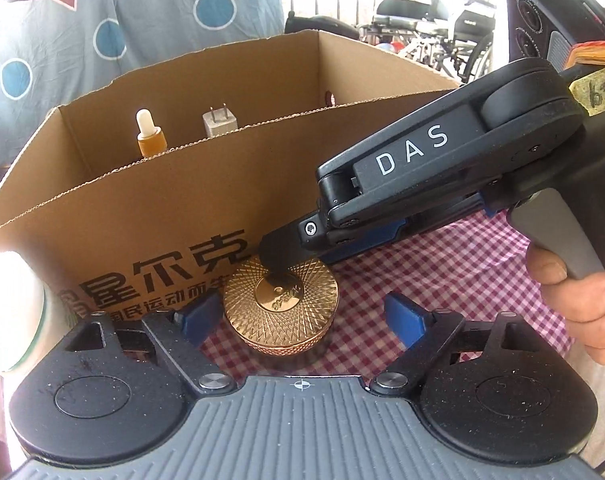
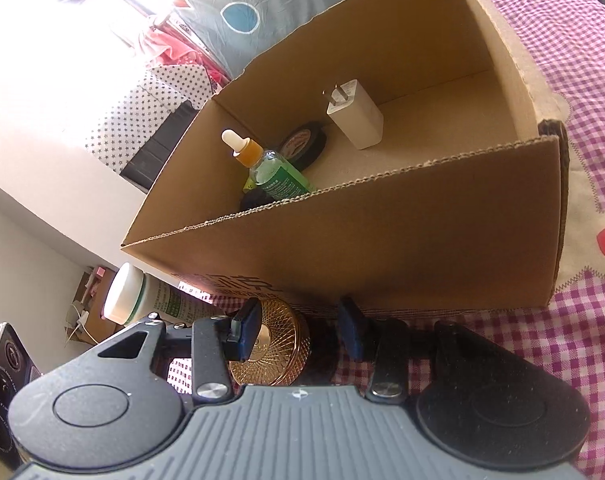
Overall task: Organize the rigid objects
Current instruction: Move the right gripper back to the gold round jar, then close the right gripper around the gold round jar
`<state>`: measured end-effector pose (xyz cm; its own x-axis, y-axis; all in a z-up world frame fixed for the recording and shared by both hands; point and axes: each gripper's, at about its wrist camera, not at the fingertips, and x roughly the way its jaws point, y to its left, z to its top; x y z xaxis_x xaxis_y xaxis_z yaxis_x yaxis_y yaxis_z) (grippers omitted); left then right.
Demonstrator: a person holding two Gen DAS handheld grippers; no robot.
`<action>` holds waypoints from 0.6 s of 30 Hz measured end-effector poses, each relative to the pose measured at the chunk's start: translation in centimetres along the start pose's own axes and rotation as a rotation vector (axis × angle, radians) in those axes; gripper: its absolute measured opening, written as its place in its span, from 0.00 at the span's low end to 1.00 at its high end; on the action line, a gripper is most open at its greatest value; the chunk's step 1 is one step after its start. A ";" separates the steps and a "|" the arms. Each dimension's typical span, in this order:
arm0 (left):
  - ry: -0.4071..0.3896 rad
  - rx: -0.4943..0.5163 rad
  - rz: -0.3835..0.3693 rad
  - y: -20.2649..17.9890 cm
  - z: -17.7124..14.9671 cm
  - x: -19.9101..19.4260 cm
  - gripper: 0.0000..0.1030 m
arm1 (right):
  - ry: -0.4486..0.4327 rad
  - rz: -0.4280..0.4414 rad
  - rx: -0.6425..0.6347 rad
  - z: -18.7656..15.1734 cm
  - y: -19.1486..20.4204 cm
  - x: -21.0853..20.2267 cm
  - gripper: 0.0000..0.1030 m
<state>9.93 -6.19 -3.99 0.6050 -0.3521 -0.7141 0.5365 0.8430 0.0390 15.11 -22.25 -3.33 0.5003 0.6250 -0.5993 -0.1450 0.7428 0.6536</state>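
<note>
Gold lid [image 1: 280,306], frame center: right gripper [image 1: 276,260] touches it part-spread, left gripper [image 1: 302,314] spread around it; close squarely before lifting.

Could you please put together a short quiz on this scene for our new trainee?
1. True or false: the gold round tin already lies inside the cardboard box.
2. Which of these stands in the box? A) a spoon B) a white charger plug C) a mug
3. Which gripper has a finger over the tin's lid?

Key
1. False: the tin sits on the checked cloth, in front of the box.
2. B, beside a dropper bottle.
3. The right gripper; the left gripper is open, with the tin between its fingers.
</note>
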 end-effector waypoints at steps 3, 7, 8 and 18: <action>0.002 -0.008 0.001 -0.1 0.3 0.4 0.72 | 0.009 0.030 0.004 -0.2 0.0 0.1 0.44; 0.000 0.002 -0.028 -0.7 0.2 0.0 0.71 | 0.005 0.031 0.014 -0.8 -0.1 -0.6 0.46; 0.000 0.008 -0.034 -1.0 0.1 -0.2 0.71 | 0.005 0.032 0.026 -1.0 -0.3 -0.9 0.46; -0.010 0.043 -0.164 -4.3 -0.8 -1.6 0.70 | -0.048 -0.030 0.126 -4.6 -1.1 -5.6 0.46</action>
<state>6.18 -8.88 -3.59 0.5133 -0.4878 -0.7062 0.6531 0.7558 -0.0473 8.55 -25.50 -2.78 0.5439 0.5880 -0.5987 -0.0226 0.7234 0.6900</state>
